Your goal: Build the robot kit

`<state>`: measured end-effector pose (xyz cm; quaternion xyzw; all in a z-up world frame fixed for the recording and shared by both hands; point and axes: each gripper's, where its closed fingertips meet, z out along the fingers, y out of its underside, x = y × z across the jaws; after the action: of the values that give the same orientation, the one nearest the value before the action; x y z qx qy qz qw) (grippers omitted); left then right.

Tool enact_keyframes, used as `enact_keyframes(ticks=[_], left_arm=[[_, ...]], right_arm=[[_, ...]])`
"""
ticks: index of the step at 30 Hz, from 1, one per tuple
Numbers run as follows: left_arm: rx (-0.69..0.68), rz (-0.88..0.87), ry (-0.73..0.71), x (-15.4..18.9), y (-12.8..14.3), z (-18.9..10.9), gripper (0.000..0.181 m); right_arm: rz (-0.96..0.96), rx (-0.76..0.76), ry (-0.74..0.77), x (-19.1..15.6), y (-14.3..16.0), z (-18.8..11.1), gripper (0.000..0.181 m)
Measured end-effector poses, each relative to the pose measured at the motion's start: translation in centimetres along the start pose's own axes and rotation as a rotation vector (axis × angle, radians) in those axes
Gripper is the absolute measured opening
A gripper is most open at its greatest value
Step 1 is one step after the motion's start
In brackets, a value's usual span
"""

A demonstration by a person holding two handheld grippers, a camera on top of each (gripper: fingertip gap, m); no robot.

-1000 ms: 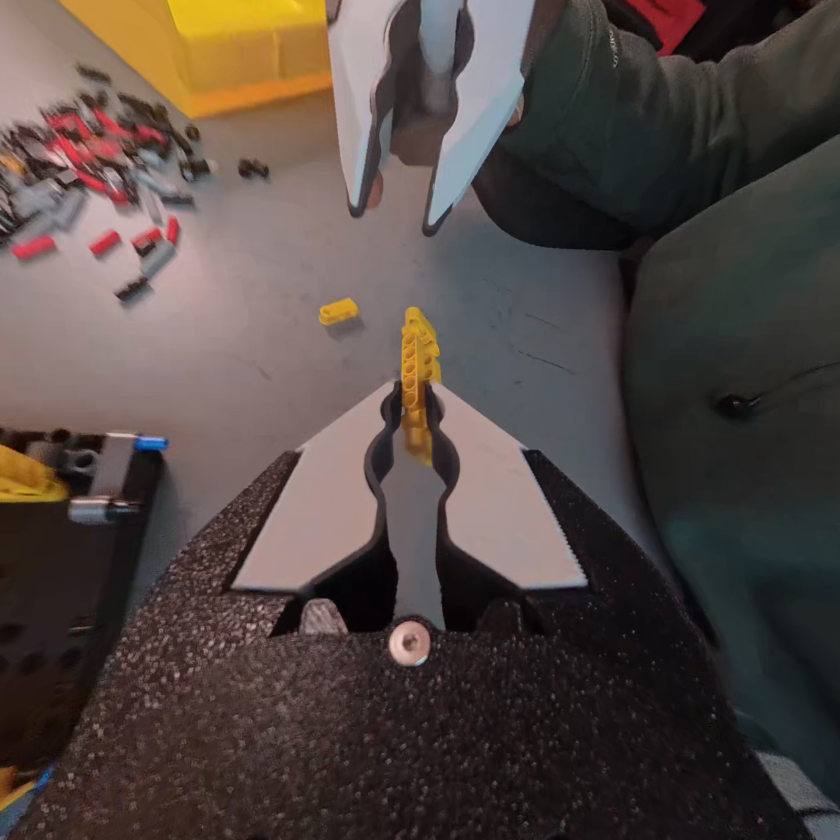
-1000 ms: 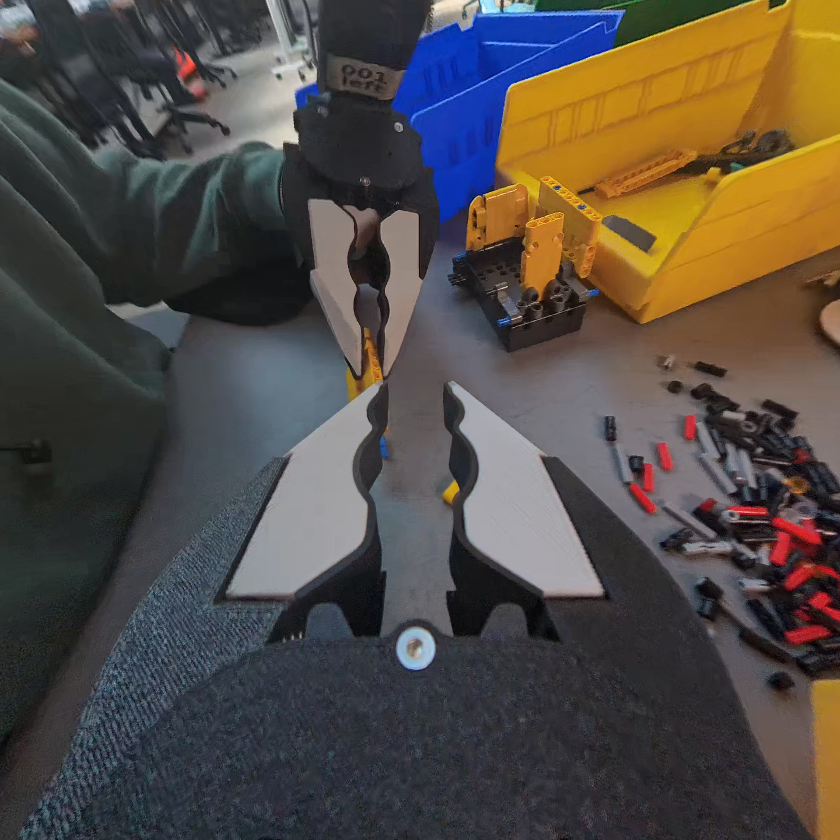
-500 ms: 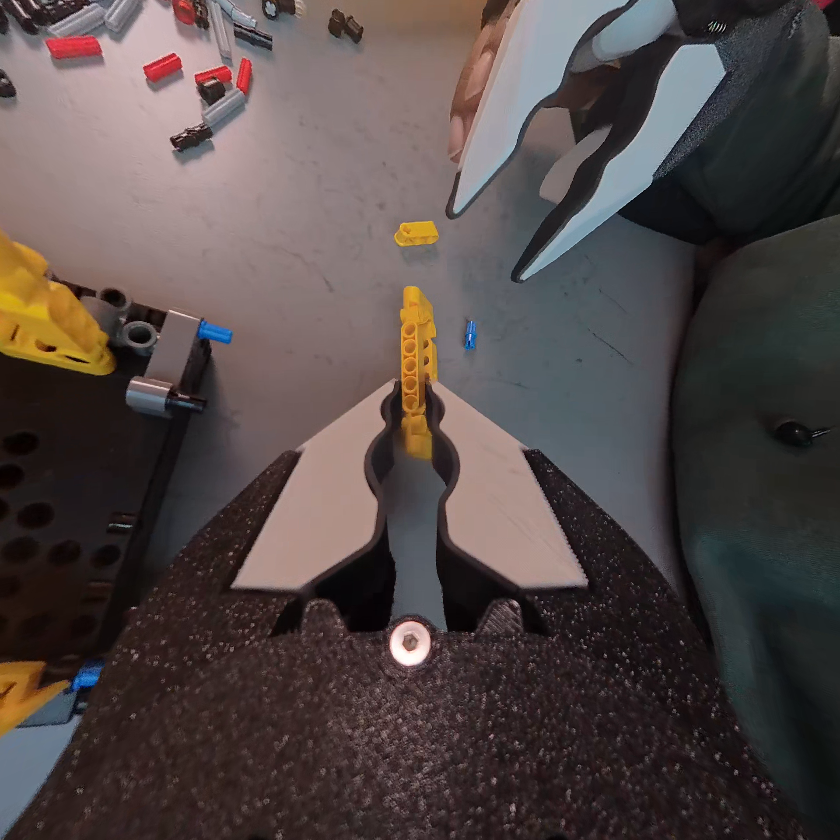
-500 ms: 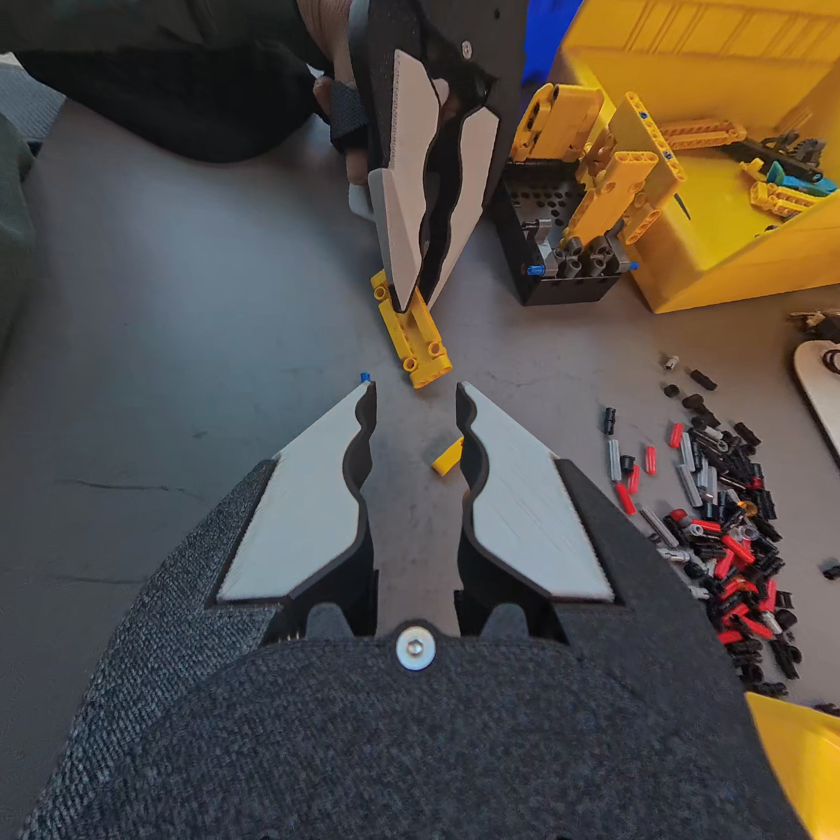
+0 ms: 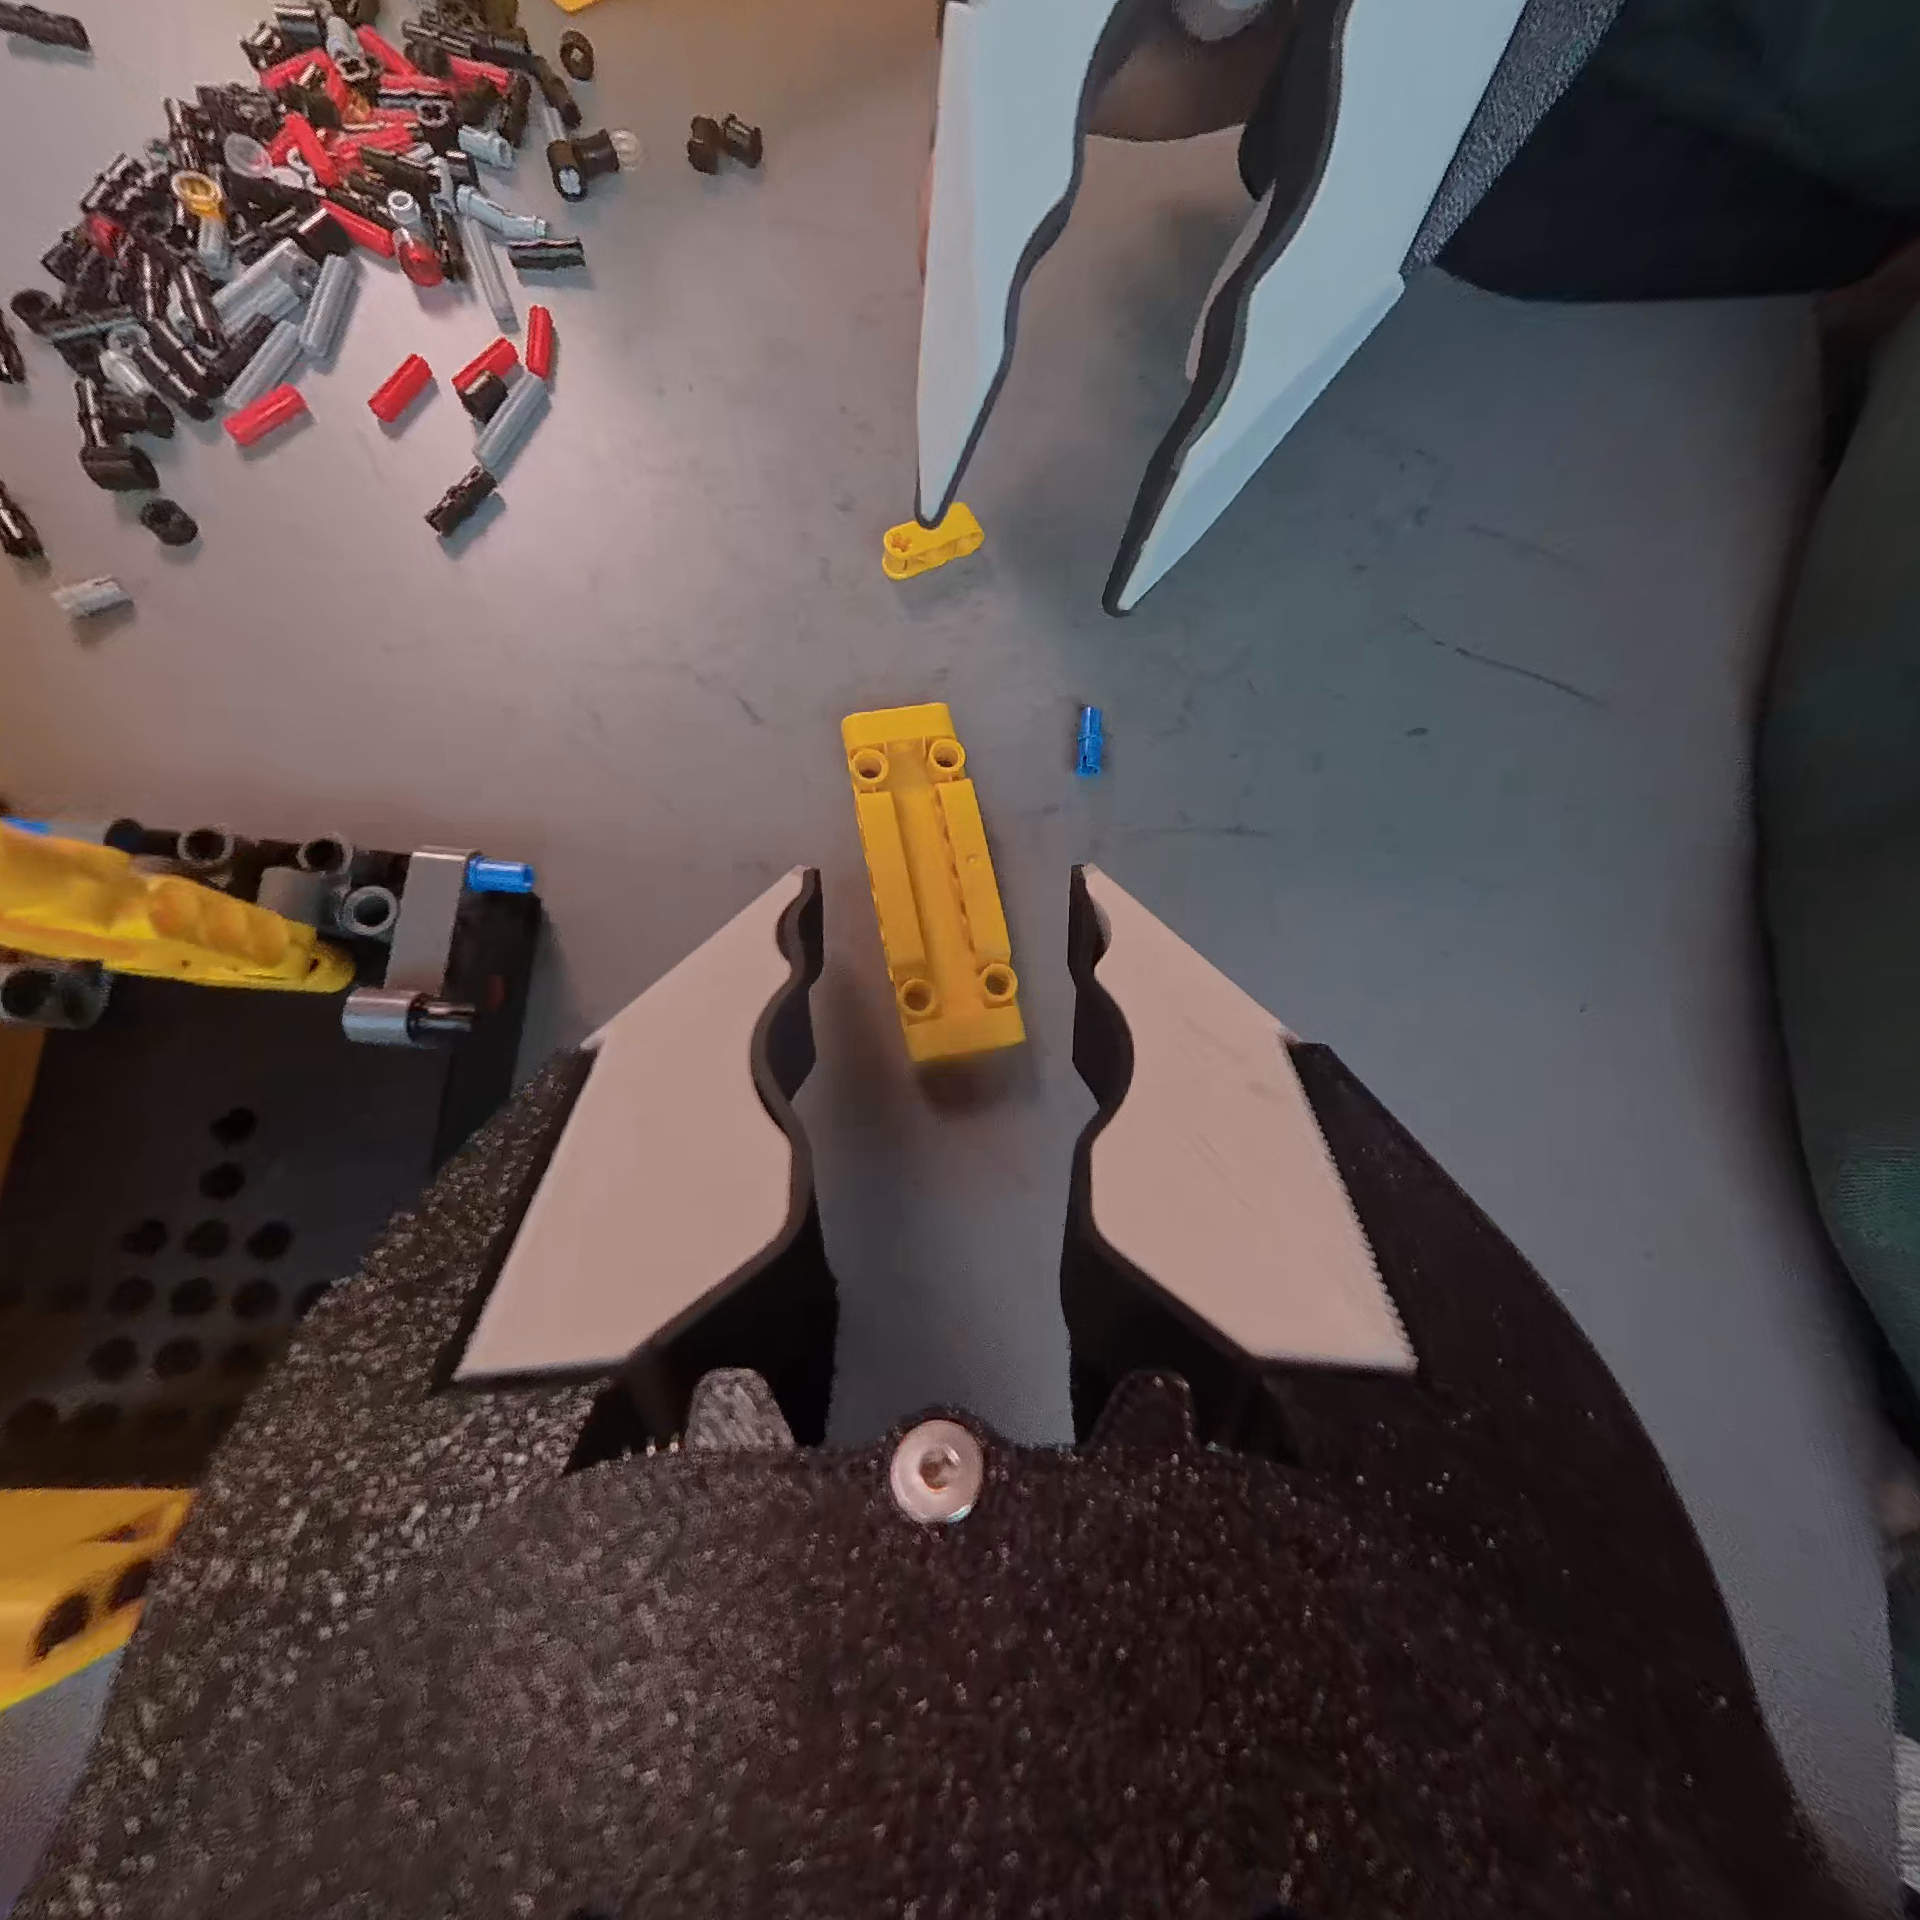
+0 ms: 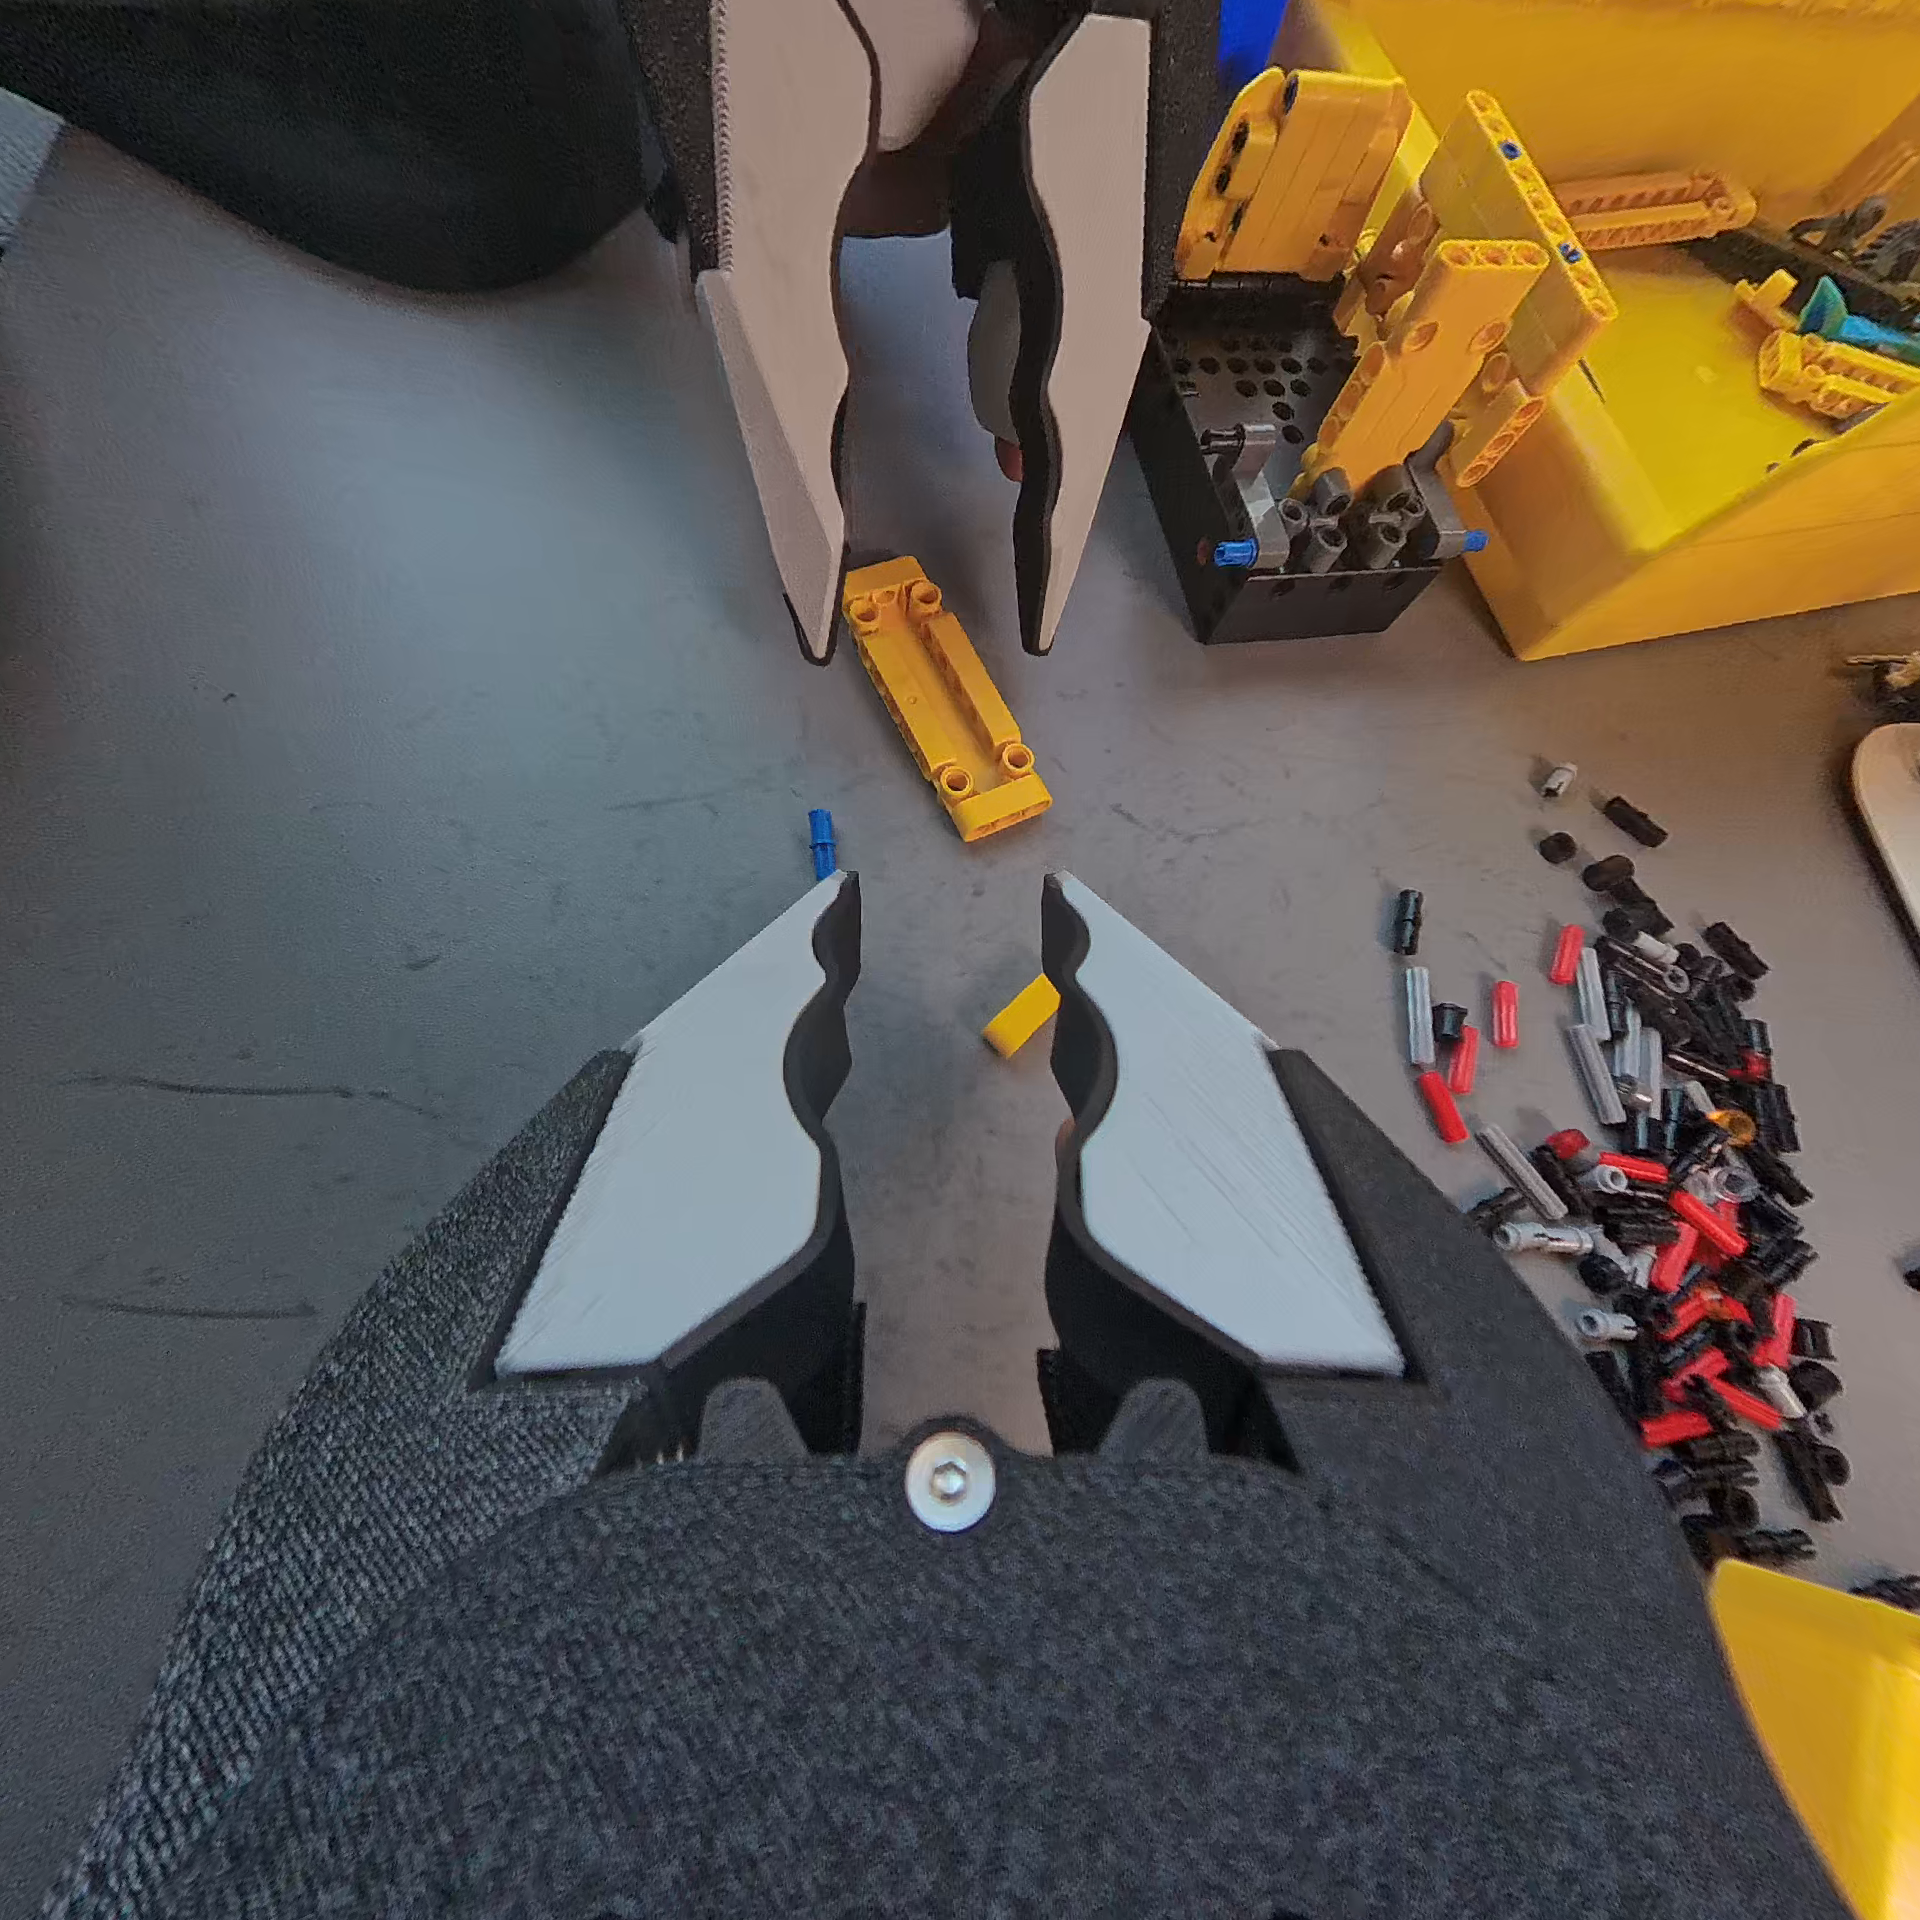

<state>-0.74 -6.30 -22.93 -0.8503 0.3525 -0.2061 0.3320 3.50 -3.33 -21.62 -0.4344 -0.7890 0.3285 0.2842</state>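
**Both grippers standing open over loose yellow parts**

I am holding the left gripper [image 5: 943, 878] just above the bench [image 5: 675, 665] with its jaws spread wide, gripping nothing. The yellow panel piece [image 5: 935, 883] is lying flat between them, hollow side up with its four pin holes showing, touching neither finger as far as I can tell. It is lying lengthwise along the jaws, so they are straddling its narrow width.

I am keeping the right gripper [image 6: 951, 883] open and empty too. The small yellow connector [image 6: 1020, 1014] is resting on the bench just inside one of its fingers, and the blue pin [image 6: 821, 840] is lying just beyond the other fingertip.

The black-and-yellow assembly [image 6: 1340, 416] is sitting beside the yellow bin [image 6: 1714, 540]. The heap of red, black and grey pins [image 6: 1683, 1195] is spreading out well clear of both grippers.
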Motion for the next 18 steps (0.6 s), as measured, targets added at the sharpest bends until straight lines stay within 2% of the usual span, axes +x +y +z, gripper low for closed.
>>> enact_keyframes(ticks=[4,9,18], left_arm=[[-0.056,0.100,-0.044,0.3,0.6,0.4,0.042],[-0.079,0.112,-0.047,0.2,1.1,0.8,0.025],[-0.065,0.110,-0.028,0.4,1.0,0.9,0.024]], right_arm=[[0.001,-0.012,0.004,0.1,0.3,0.1,0.034],[0.003,-0.024,-0.007,-0.1,0.4,0.2,0.034],[0.001,-0.055,-0.038,-0.8,0.8,0.3,0.034]])
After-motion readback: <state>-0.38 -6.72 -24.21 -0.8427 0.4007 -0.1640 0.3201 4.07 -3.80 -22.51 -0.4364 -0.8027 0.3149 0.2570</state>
